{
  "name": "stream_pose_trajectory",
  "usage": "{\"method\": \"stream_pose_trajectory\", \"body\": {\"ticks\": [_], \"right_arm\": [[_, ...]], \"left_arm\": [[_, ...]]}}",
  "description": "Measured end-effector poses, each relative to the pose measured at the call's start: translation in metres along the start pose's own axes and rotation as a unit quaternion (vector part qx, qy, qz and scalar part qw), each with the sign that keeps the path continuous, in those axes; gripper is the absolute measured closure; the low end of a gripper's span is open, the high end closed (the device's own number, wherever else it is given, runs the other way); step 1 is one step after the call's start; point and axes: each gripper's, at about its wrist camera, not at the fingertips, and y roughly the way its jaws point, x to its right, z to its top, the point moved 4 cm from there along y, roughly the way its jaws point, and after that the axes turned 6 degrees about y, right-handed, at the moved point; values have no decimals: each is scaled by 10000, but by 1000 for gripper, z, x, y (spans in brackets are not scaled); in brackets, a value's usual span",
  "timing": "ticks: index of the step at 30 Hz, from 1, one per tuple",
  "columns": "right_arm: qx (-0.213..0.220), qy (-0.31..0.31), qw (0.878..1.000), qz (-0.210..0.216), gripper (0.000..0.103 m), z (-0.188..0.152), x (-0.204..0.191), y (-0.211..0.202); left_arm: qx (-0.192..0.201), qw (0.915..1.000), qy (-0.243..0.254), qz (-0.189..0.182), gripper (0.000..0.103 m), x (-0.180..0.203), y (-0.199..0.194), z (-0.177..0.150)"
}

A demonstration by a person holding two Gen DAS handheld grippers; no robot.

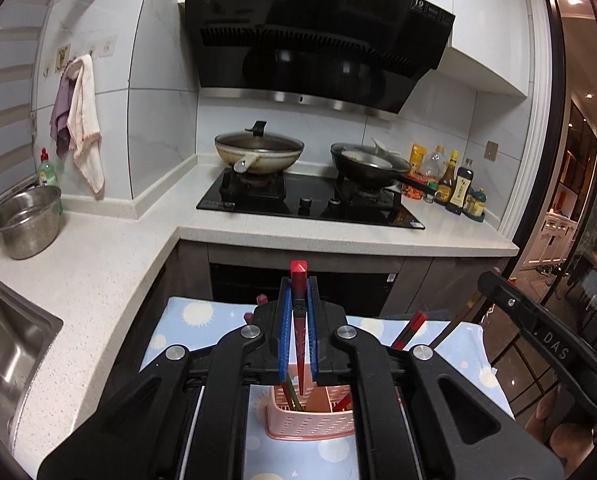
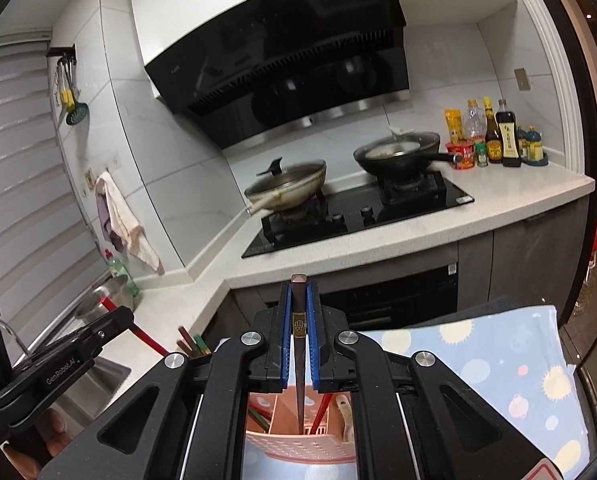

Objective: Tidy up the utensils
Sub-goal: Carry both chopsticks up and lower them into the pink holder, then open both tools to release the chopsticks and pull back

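Note:
My left gripper is shut on a red chopstick held upright, its tip down inside the pink perforated utensil basket. My right gripper is shut on a dark brown chopstick with a gold band, its tip down in the same pink basket. The basket has compartments and holds several other chopsticks, red and green. It stands on a blue cloth with sun prints. The right gripper's body shows at the right of the left wrist view; the left gripper's body shows at the left of the right wrist view.
A white L-shaped counter runs behind, with a steel colander and sink at left. A black gas hob carries two pans. Sauce bottles stand at the back right. Towels hang on the wall.

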Motion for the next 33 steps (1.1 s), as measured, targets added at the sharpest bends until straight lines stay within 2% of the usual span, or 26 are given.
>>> {"method": "stream_pose_trajectory", "body": {"ticks": [10, 12, 13, 14, 15, 26, 33], "right_arm": [[-238, -70, 9996, -121, 95, -22, 5, 15], [-187, -93, 9995, -222, 87, -24, 7, 13], [-177, -92, 9995, -243, 78, -26, 8, 12], [-158, -69, 9995, -262, 70, -26, 9, 11], [-150, -46, 9995, -260, 68, -27, 10, 9], [-96, -314, 9991, -285, 68, -39, 5, -30], [-451, -442, 9968, -482, 68, -80, 19, -68]], "left_arm": [[-228, 9997, -21, 3, 96, 0, 17, -14], [-275, 9996, -38, 37, 96, -1, 19, -16], [-272, 9996, -45, 79, 95, -1, 19, -17], [-284, 9995, -51, 115, 90, -2, 19, -18], [-307, 9994, -83, 133, 83, -4, 19, -19], [-290, 9994, -168, 122, 81, -8, -6, -28], [-416, 9991, -46, 58, 81, 0, -39, -63]]}}
